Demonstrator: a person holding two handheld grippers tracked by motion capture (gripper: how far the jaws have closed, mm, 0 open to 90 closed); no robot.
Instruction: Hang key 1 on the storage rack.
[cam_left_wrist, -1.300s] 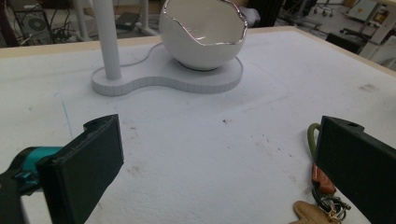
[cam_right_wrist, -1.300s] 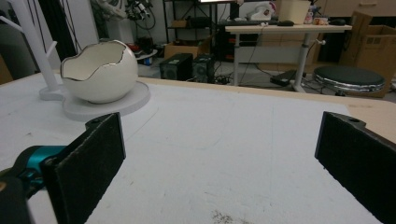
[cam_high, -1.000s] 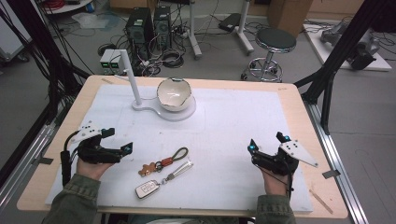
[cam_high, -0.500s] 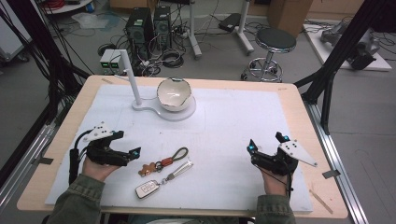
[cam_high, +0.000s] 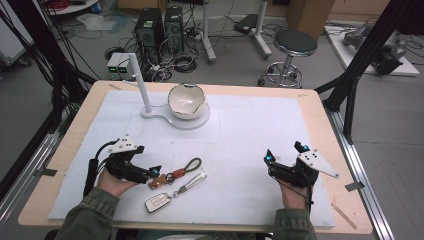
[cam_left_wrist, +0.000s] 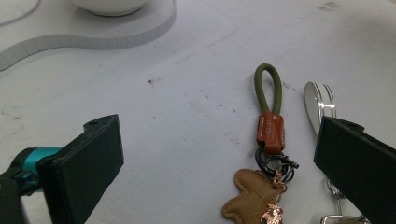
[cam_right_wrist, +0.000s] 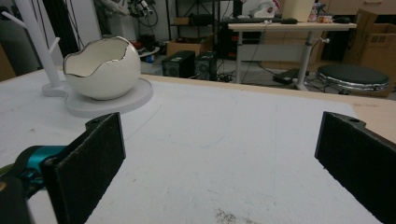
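**Left gripper wide open at the keyring, right gripper open over bare mat**

The left gripper (cam_high: 152, 172) is low at the near left of the white mat (cam_high: 250, 135), and its tips are just at the left end of the keyring (cam_high: 172, 181). In the left gripper view its two black jaws stand far apart and hold nothing. Between them lie the green cord loop (cam_left_wrist: 268, 88) with its brown leather sleeve (cam_left_wrist: 270, 132), a dark metal ring (cam_left_wrist: 276, 164) and a tan leather charm (cam_left_wrist: 250, 198). A silver metal clip (cam_left_wrist: 320, 102) lies beside the right jaw, partly hidden behind it. I cannot tell if a jaw touches any part of the keyring.

In the high view a white car key fob (cam_high: 157, 202) lies on the mat nearer the person, just below the charm, joined to the bunch.

The right gripper (cam_high: 285, 162) is at the near right of the mat, well apart from the keyring. Its jaws are also wide open and empty, with bare mat between them.

At the far side of the mat stands a white eggshell-shaped bowl (cam_high: 186, 100) on a white base (cam_high: 200, 120), with a white post (cam_high: 139, 82) beside it.
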